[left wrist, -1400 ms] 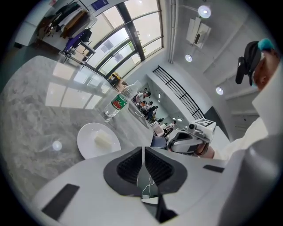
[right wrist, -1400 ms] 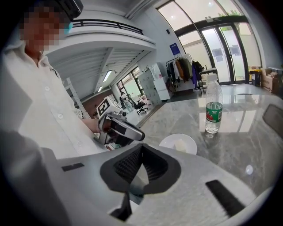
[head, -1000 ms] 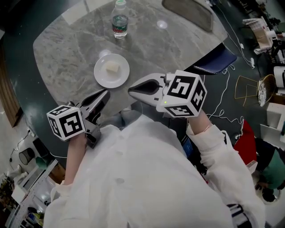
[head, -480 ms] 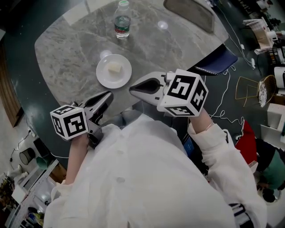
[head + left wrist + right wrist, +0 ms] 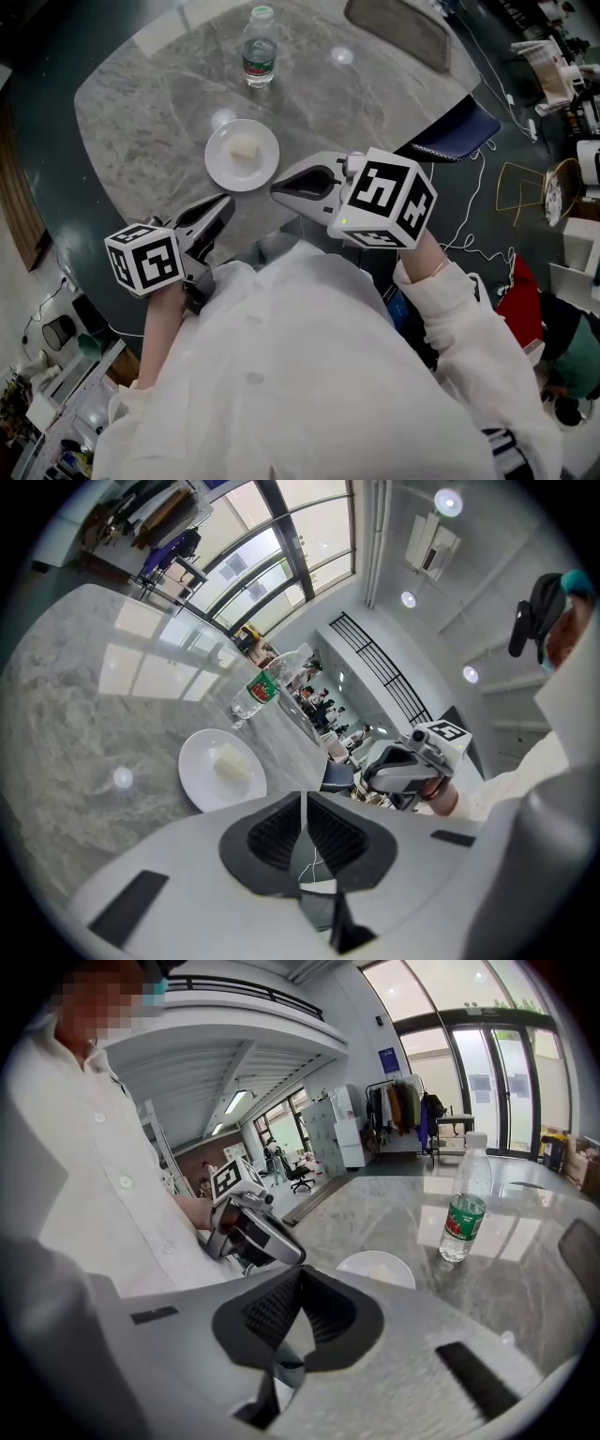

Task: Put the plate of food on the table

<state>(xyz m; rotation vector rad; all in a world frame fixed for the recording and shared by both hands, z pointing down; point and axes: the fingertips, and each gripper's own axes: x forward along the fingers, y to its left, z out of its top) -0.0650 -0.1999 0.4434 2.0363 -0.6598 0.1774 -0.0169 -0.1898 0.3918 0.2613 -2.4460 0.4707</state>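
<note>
Plate (image 5: pixel 242 156) carrying 1 pale block of food (image 5: pixel 244 147), resting flat on the grey marble table (image 5: pixel 141 103); water bottle (image 5: pixel 258 47) upright well beyond it. Left gripper (image 5: pixel 221 202) and right gripper (image 5: pixel 276 190), each with jaws pressed together on nothing, held clear of the plate on its near side; the plate lies forward between the 2 tips, neither clearly nearer; placement judged complete.

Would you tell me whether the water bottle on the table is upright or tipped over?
Upright: the water bottle stands on its base on the table, cap uppermost, apart from the plate.
</note>
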